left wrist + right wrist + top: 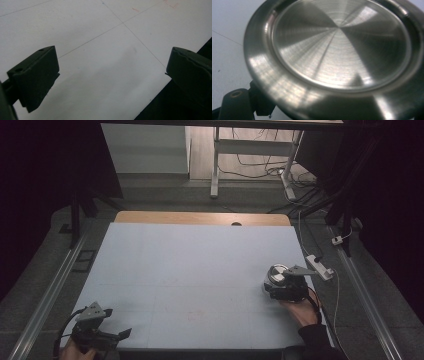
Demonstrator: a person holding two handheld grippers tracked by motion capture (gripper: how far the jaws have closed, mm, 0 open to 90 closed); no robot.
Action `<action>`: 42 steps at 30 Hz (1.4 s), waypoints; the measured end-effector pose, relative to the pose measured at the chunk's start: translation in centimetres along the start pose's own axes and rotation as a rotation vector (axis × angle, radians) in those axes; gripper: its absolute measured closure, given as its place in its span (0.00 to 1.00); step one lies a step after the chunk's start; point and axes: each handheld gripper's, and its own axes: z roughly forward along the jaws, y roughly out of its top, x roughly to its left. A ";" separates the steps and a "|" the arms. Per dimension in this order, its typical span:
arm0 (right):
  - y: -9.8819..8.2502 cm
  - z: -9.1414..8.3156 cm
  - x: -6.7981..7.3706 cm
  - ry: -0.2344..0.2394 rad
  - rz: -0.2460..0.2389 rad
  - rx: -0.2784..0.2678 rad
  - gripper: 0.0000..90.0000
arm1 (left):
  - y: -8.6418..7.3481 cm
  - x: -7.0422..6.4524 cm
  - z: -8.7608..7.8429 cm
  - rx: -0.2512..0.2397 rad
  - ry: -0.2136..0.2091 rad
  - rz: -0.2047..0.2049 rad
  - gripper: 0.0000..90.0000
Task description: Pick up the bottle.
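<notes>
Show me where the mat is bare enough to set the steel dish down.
Nearly everywhere: the mat is bare between the left gripper at its near-left corner and the steel dish by its right edge. Only there is it crowded, around the right gripper.

Pale blue mat [190, 265] covers my table; thin ruled lines [140, 40] cross it, faint red marks [172, 5] near one crossing. Bare wood strip [200, 218] along far edge, small dark notch [236, 224] in it. Small white device [320, 267] rests at mat's right edge, white cable [336, 290] trailing from it. Metal rails [50, 290] flank table. Beyond, white desk frame [216, 165] on floor, tangled cords [270, 167], possibly power leads.
</notes>
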 end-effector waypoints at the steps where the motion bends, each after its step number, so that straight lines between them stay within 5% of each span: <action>1: 0.0 0.0 0.0 0.001 0.001 0.001 0.16 | 0.0 0.0 0.0 0.000 0.000 0.001 0.00; 12: 0.7 -0.6 0.9 0.049 -0.010 -0.026 0.17 | 0.0 0.0 0.0 0.002 0.002 0.000 0.00; 42: 3.7 0.0 8.7 0.241 -0.195 -0.058 0.17 | 0.0 0.0 0.1 0.004 0.006 0.000 0.00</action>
